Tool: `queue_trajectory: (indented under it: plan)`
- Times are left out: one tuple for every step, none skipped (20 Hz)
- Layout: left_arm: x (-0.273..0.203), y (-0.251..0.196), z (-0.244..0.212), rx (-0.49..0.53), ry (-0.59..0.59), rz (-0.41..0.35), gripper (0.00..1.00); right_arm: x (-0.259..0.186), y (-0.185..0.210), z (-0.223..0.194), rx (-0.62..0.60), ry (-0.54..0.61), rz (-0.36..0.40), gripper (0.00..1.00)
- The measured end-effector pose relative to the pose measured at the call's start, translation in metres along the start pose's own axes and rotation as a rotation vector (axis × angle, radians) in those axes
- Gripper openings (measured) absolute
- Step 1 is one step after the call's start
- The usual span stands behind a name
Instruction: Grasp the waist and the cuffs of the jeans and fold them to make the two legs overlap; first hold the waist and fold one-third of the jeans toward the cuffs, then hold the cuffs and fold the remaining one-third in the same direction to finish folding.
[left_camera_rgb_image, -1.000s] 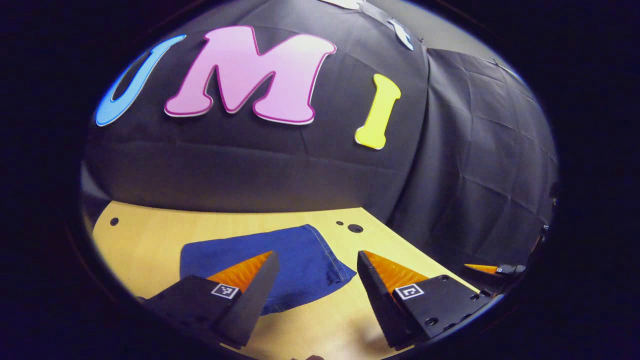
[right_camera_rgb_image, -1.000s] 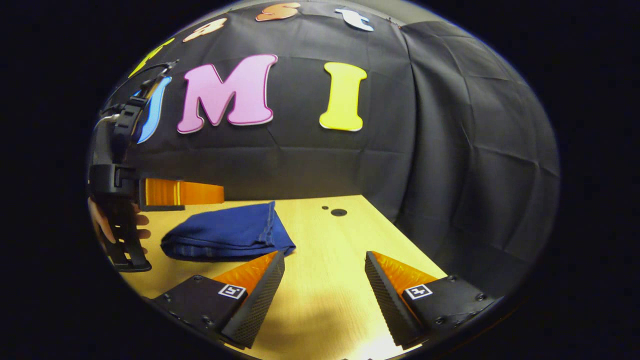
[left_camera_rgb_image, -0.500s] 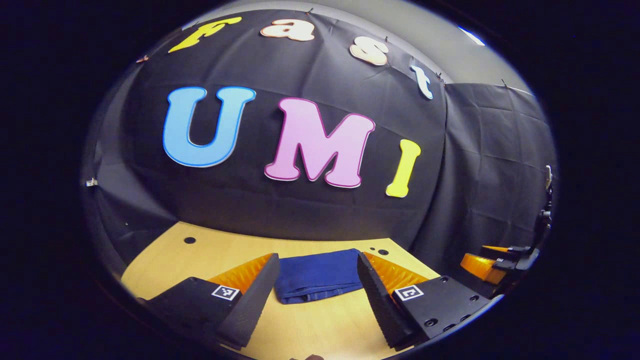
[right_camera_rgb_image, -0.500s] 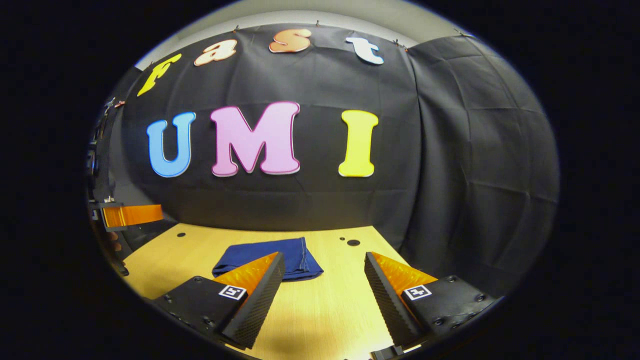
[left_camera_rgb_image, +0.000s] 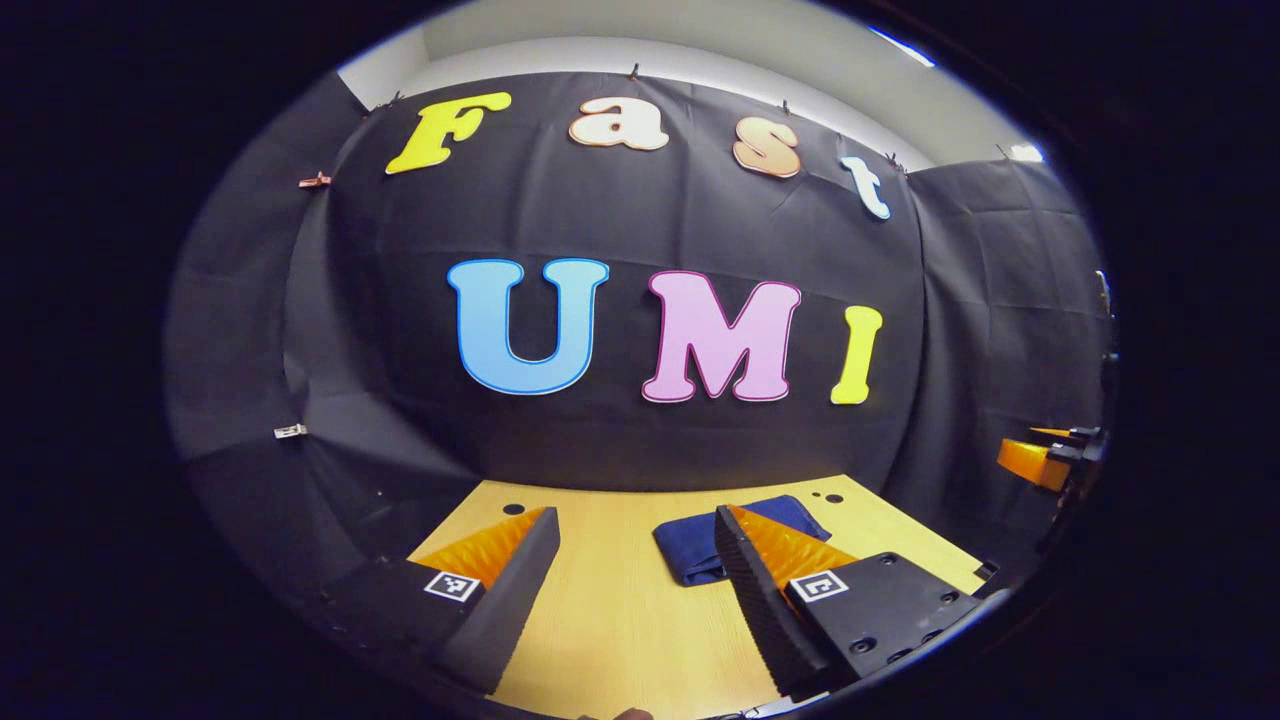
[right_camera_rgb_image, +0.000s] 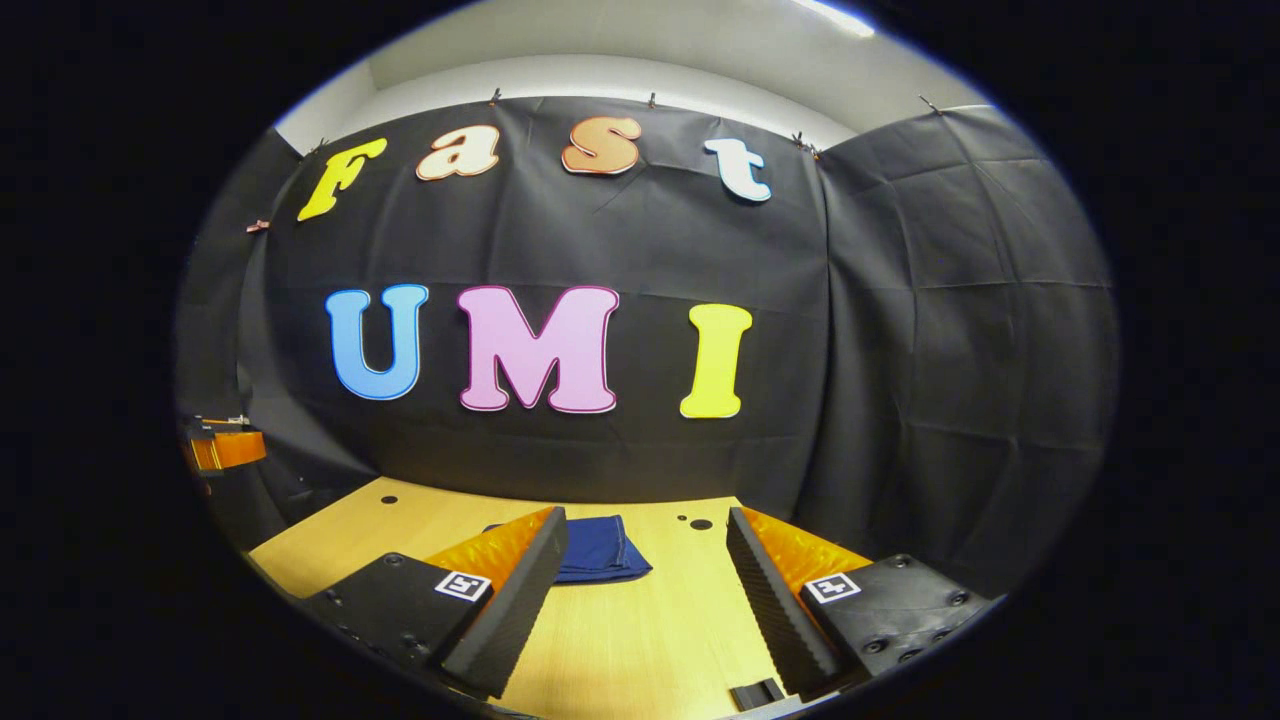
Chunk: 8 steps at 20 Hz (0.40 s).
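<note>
The blue jeans (left_camera_rgb_image: 700, 540) lie folded into a small flat stack on the wooden table (left_camera_rgb_image: 600, 620), toward its back. In the left gripper view my left gripper (left_camera_rgb_image: 635, 525) stands open, well back from the jeans, with its right finger covering part of them. In the right gripper view the jeans (right_camera_rgb_image: 600, 550) show between the fingers of my right gripper (right_camera_rgb_image: 645, 525), which is open and holds nothing. The right gripper (left_camera_rgb_image: 1040, 458) also appears at the far right edge of the left gripper view, and the left gripper (right_camera_rgb_image: 225, 447) at the far left edge of the right gripper view.
The table (right_camera_rgb_image: 620, 640) has small round holes (right_camera_rgb_image: 700, 524) near its back edge. Black cloth walls close the booth behind and on both sides. A small dark part (right_camera_rgb_image: 755, 693) lies at the table's front edge.
Both grippers have pulled back and up from the folded jeans, which now look much smaller and farther off. Both stay open and the jeans have not moved.
</note>
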<state>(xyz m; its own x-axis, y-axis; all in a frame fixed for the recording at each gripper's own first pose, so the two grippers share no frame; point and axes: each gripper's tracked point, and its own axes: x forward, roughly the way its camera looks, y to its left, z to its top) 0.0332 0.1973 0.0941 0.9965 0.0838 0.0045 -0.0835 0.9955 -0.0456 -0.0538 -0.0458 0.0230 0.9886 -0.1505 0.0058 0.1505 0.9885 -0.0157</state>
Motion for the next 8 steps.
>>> queue_trajectory:
  plan:
    - [-0.009, 0.004, -0.005, 0.002, 0.012, 0.005, 0.96, -0.008, 0.007, -0.002, 0.004, 0.002, 0.005, 0.98]
    - [-0.009, 0.004, -0.008, 0.005, 0.025, 0.01, 0.97, -0.013, 0.015, -0.003, 0.007, 0.004, 0.011, 1.0]
    - [-0.015, 0.006, -0.012, 0.006, 0.03, 0.01, 0.97, -0.017, 0.02, -0.006, 0.009, 0.008, 0.018, 0.98]
    - [-0.022, 0.009, -0.017, 0.008, 0.033, 0.015, 0.96, -0.02, 0.027, -0.007, 0.012, 0.012, 0.025, 0.98]
    - [-0.025, 0.012, -0.019, 0.007, 0.034, 0.022, 0.96, -0.022, 0.033, -0.007, 0.016, 0.01, 0.033, 0.98]
    - [-0.028, 0.013, -0.021, 0.001, 0.038, 0.021, 0.96, -0.022, 0.038, -0.005, 0.021, 0.004, 0.04, 0.98]
    - [-0.03, 0.012, -0.02, -0.006, 0.041, 0.013, 0.97, -0.02, 0.043, -0.002, 0.027, -0.005, 0.051, 0.98]
    - [-0.032, 0.01, -0.018, -0.006, 0.033, 0.006, 0.97, -0.02, 0.048, 0.0, 0.029, -0.009, 0.061, 0.97]
